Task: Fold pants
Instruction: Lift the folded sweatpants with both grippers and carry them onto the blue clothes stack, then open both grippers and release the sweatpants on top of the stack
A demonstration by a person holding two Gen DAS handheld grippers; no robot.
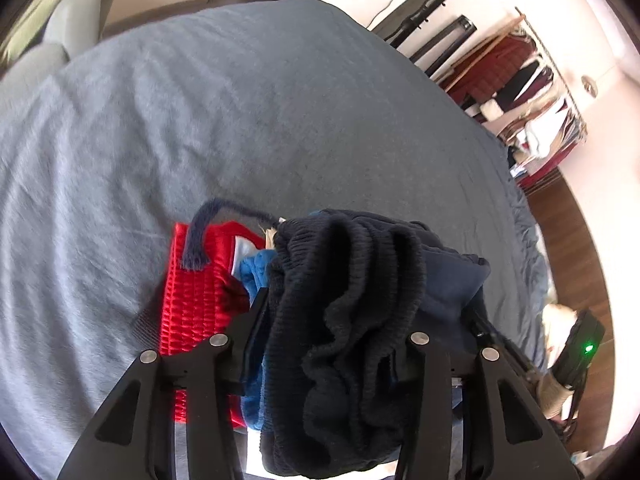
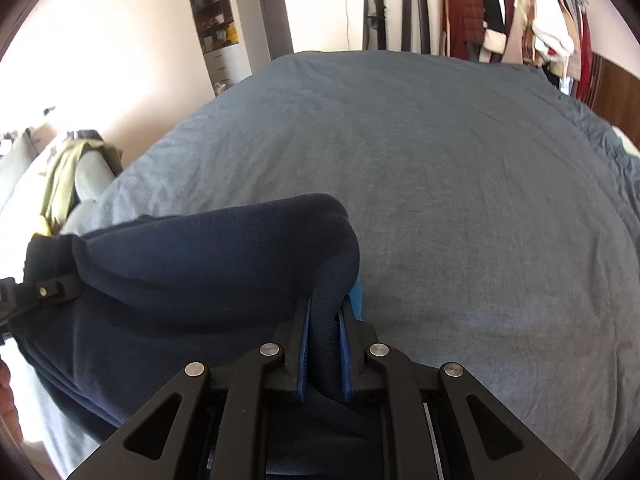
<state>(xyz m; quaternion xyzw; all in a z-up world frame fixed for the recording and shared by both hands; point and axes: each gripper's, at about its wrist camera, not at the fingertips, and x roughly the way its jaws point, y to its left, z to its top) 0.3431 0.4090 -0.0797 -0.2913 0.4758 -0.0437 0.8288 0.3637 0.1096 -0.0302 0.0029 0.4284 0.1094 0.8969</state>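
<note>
Holding the dark navy knit pants up, right gripper pinches them; left gripper, maybe clamped, holds bunched cloth; no fold made yet.

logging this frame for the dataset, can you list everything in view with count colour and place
pants: one, navy, held up over the bed between both grippers, ribbed waistband bunched in the left one
bed cover: one, grey-blue, fills most of both views
red garment: one, red, on the bed below the left gripper
blue garment: one, bright blue, beside the red one
hanging clothes: several, red, white, black, on a rack past the bed
chair: one, grey, olive cloth draped on it, beside the bed
left gripper: fingers around the waistband
right gripper: fingers pinch a fold
</note>
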